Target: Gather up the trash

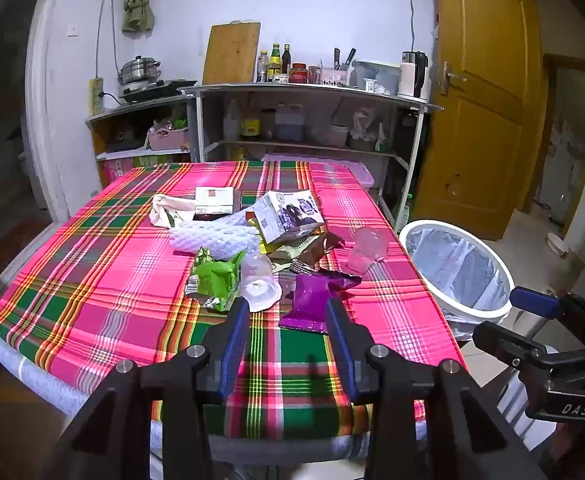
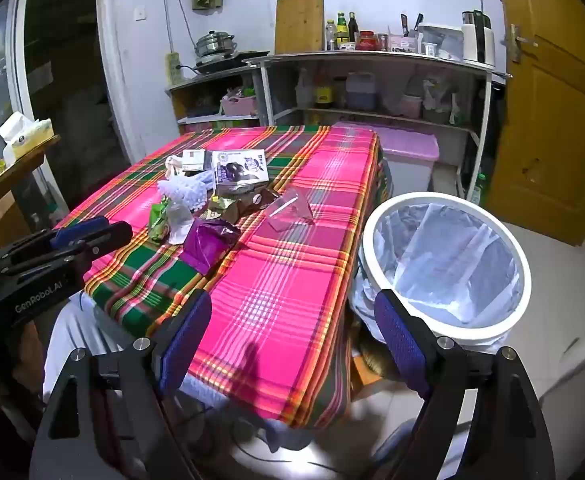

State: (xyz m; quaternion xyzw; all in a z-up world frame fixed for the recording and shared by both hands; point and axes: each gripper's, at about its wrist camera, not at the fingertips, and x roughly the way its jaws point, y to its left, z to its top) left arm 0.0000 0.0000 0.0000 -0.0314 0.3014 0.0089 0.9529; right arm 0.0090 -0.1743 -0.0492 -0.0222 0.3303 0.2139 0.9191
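Clearly nothing is collected yet: both tools hover empty. Ahead of the left gripper [image 1: 288, 308], whose fingers stand wide, the trash pile [image 1: 252, 240] lies on the plaid tablecloth [image 1: 104, 280], the purple wrapper [image 1: 312, 300] just beyond its right finger. The right gripper [image 2: 292, 312] also gapes wide, with the lined bin [image 2: 444, 264] beyond its right finger. Next, probably, comes closing on that wrapper.

My blue finger pads [image 1: 234, 344] look rough and matt; the plaid tablecloth [image 1: 124, 272] is woven cloth, the purple wrapper [image 1: 312, 300] glossy foil, the bin liner [image 2: 448, 256] thin shiny plastic.
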